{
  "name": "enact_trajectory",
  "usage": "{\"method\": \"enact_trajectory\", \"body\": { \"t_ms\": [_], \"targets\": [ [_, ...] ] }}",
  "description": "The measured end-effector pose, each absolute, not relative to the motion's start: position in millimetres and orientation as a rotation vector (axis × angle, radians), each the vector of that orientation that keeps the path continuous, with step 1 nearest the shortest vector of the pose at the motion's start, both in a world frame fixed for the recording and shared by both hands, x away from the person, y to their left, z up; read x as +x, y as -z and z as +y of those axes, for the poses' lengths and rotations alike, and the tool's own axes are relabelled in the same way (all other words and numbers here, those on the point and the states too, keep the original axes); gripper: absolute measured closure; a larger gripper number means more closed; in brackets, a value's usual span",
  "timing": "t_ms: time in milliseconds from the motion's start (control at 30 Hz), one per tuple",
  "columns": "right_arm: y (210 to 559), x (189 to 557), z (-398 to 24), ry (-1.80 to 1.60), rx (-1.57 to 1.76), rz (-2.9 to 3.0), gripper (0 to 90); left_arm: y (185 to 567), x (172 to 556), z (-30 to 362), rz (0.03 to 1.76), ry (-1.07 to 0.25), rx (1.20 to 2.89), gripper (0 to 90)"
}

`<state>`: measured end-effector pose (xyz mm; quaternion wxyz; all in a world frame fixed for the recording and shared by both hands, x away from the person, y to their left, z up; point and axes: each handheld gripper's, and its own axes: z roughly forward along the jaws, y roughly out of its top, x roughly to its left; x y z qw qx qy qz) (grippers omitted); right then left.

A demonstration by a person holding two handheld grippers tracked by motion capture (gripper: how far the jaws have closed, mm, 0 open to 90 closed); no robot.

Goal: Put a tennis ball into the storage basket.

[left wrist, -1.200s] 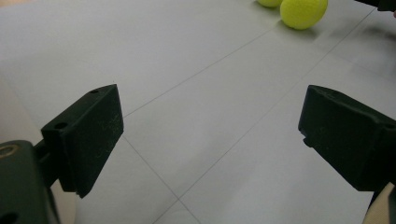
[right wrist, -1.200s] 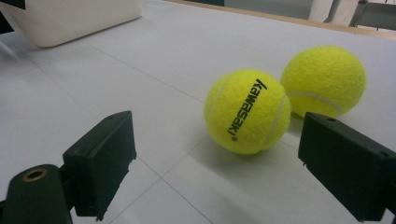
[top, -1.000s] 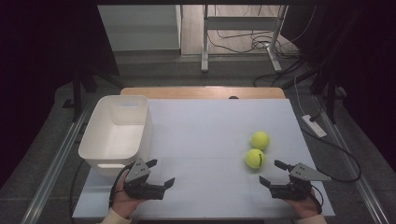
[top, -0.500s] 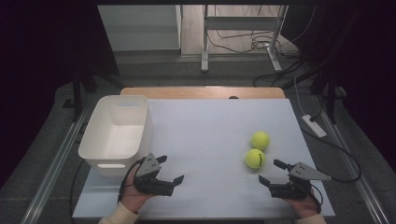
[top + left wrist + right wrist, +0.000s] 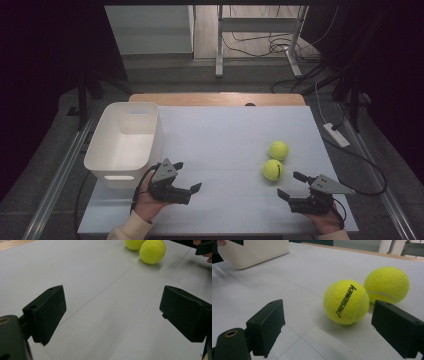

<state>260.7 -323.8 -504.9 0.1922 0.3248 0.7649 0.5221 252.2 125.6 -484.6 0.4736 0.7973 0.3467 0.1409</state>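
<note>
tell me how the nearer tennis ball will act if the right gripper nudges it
The nearer tennis ball is round on a smooth table, so it would likely roll. It appears to touch the far ball, so might knock it. Its felt should grip well.

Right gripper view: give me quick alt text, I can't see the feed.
Two yellow tennis balls sit on the white table; the nearer ball, printed "kawasaki", lies just ahead of the open right gripper. A white bin stands at upper left.
</note>
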Motion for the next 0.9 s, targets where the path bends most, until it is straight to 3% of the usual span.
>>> {"method": "enact_trajectory", "body": {
  "t_ms": [900],
  "targets": [
    [503, 261, -321, -1.477, 0.896, 2.137, 11.3, 478, 276, 97, 0.805, -0.31, 1.971, 8.2]
  ]
}}
